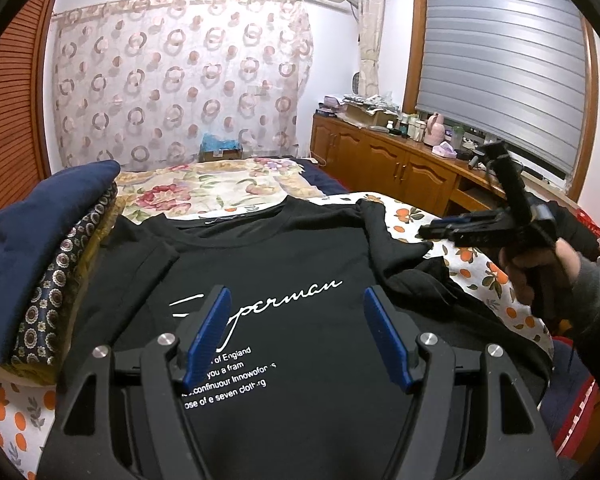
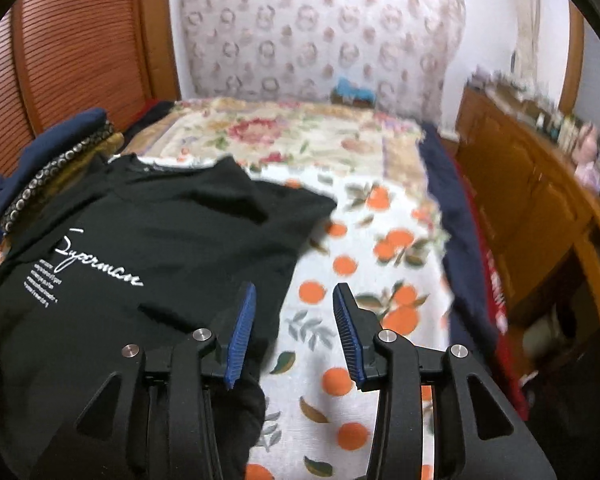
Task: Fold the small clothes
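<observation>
From the left wrist I see my left hand-held gripper (image 1: pixel 296 300) spread wide and empty, hovering over the chest print of the black T-shirt (image 1: pixel 284 264), which lies front-up on the bed (image 1: pixel 480 276). A folded pile of clothes (image 1: pixel 40 256) sits just left of it. Off to the right, a hand (image 1: pixel 540 268) holds the right hand-held gripper raised above the shirt's sleeve.

From the right wrist, my right hand-held gripper (image 2: pixel 294 298) is partly open and empty, over the shirt's edge and the orange-print sheet (image 2: pixel 364 264). This view is blurred.

Left gripper (image 1: pixel 296 312) and right gripper (image 2: pixel 294 312) apparently empty, fingers apart.
</observation>
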A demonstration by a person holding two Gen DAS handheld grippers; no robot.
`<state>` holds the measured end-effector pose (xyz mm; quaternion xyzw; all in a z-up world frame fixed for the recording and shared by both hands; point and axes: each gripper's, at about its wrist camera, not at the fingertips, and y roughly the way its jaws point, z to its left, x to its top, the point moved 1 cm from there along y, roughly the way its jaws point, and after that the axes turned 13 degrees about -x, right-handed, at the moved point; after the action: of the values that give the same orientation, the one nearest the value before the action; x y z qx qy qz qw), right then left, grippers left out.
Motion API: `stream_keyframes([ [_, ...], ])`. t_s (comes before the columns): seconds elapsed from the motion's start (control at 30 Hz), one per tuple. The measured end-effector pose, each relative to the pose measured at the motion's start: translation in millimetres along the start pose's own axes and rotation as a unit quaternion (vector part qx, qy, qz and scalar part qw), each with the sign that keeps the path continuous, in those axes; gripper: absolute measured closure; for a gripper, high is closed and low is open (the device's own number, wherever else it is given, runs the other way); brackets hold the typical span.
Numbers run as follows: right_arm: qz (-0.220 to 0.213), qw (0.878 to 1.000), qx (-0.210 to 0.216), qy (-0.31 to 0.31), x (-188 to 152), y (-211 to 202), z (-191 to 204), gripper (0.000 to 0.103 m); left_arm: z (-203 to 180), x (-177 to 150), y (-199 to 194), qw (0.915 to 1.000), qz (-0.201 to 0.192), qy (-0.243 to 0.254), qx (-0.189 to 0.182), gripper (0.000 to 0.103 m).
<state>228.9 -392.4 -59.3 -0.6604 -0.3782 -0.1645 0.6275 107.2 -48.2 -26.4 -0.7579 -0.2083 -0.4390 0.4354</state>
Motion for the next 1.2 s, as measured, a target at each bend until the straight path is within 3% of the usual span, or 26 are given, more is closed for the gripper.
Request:
stream_keyframes([
  [0.23,0.041,0.999,0.026,0.013,-13.1,24.4,13.1,0.065,-1.2,-1.0,-2.3,1.0000,0.003,0.001,-0.002,0.034],
  [0.3,0.039,0.999,0.036,0.009,-11.4,22.7,17.6,0.086,-1.1,-1.4,-2.7,1.0000,0.003,-0.001,-0.001,0.034],
  [0.37,0.023,0.999,0.042,-0.005,-7.7,15.8,25.0,0.094,0.0,-3.1,-3.6,1.0000,0.004,-0.003,0.001,0.034],
  [0.5,0.002,0.998,0.053,-0.028,1.4,5.1,40.3,0.099,3.5,-6.0,-6.1,0.9999,0.005,-0.008,0.008,0.034],
  [0.87,-0.053,0.992,0.090,-0.072,66.0,-8.4,107.0,0.099,18.2,-11.4,-16.1,0.9995,-0.003,-0.025,0.021,0.034],
  [1.03,-0.043,0.990,0.099,-0.095,80.0,4.4,140.8,0.087,20.6,-13.7,-18.5,0.9994,-0.003,-0.026,0.024,0.034],
  [1.2,-0.045,0.990,0.094,-0.096,72.2,-2.4,135.7,0.076,25.2,-13.2,-18.9,0.9991,-0.003,-0.034,0.024,0.034],
])
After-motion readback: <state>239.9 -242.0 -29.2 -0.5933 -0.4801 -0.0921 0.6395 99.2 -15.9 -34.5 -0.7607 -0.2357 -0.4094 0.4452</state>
